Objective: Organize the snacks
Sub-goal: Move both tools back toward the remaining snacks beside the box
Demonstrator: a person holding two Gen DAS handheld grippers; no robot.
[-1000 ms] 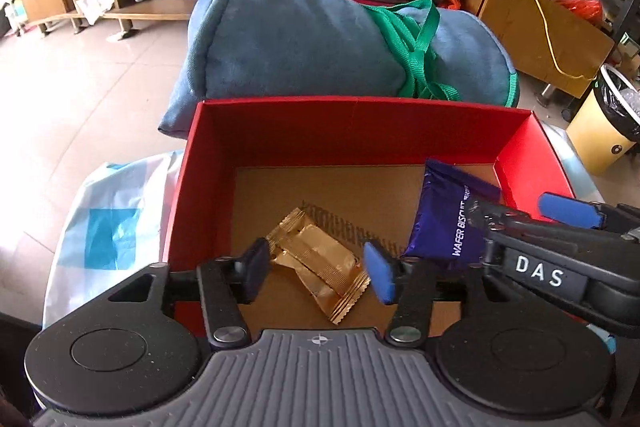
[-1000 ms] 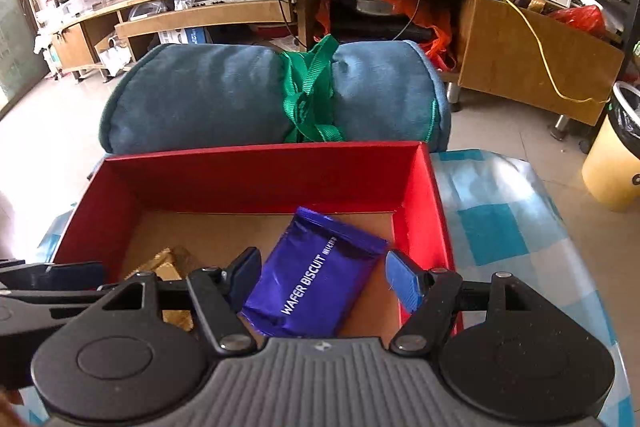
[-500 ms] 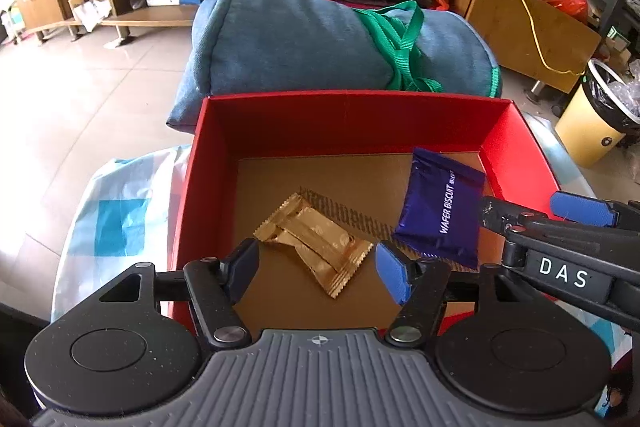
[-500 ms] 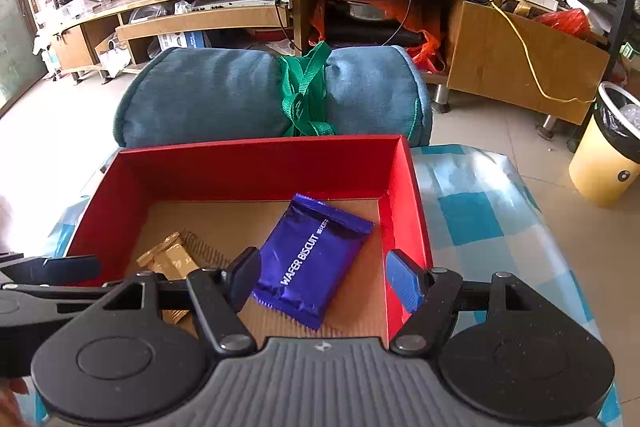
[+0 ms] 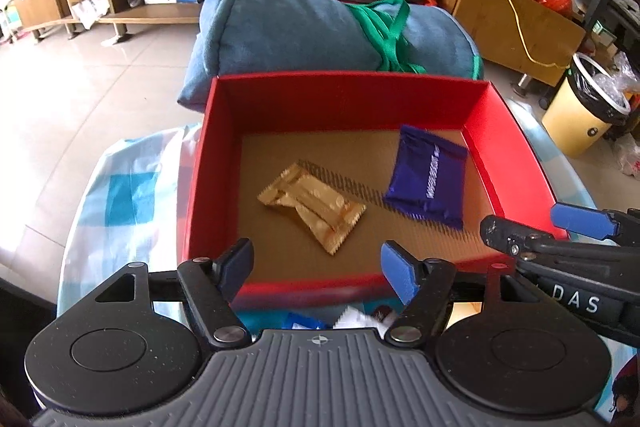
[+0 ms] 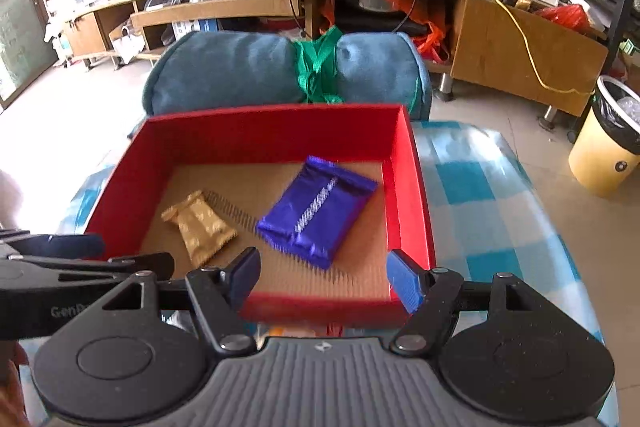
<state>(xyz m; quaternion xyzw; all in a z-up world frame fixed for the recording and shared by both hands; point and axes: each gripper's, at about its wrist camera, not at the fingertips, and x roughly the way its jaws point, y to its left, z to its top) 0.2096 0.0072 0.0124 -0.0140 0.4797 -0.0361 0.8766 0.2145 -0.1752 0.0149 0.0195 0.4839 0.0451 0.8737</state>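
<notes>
From the left wrist view, the left gripper (image 5: 318, 267) is seen spread and empty, above the near wall of the red box (image 5: 340, 99). A gold wrapper (image 5: 314, 203) lies just ahead of it on the cardboard floor; a purple wafer packet (image 5: 428, 179) lies ahead and to the right. Both are judged light, crinkly and slippery, best pinched across a sealed edge. More wrapped snacks (image 5: 340, 321) are glimpsed beneath the gripper, outside the box. From the right wrist view, the right gripper (image 6: 324, 277) is likewise spread and empty, with the purple wafer packet (image 6: 318, 211) directly ahead. The box wall is judged the main obstruction; a blue bolster (image 6: 280, 67) lies beyond.
</notes>
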